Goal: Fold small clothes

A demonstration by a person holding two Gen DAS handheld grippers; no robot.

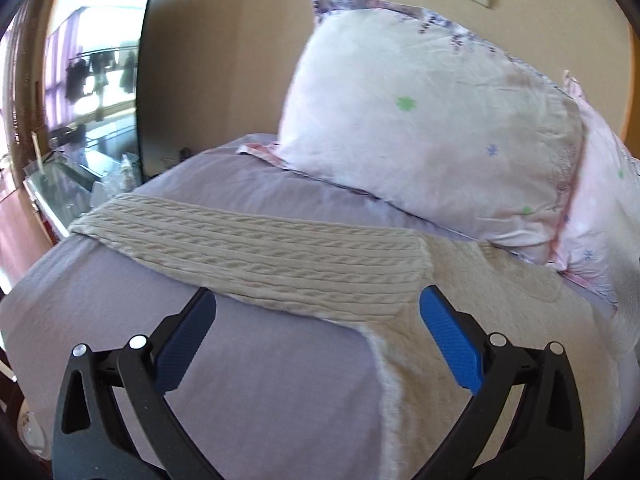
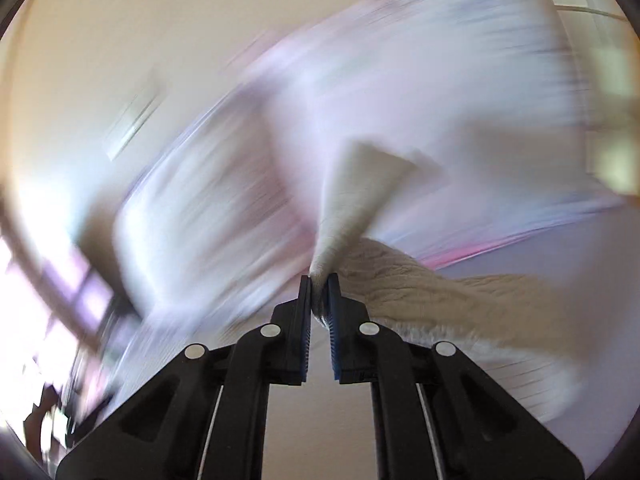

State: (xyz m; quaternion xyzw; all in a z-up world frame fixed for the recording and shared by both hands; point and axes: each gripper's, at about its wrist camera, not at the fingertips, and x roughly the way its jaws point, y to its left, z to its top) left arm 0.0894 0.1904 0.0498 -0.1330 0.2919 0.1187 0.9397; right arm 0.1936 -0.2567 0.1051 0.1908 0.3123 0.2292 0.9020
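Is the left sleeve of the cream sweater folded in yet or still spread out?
Spread out. In the left wrist view the cable-knit sleeve lies flat across the lavender bedsheet, extending away from the sweater body.

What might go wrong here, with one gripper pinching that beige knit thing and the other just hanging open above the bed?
1. The right gripper pinches only a thin tip of the cream knit sweater, and its view is smeared by motion, so the fabric might slip free.
2. The left gripper is open and holds nothing, so pulling could drag the sweater's flat sleeve out of shape.
3. The floral pillow lies close by; lifted cloth could catch on it.
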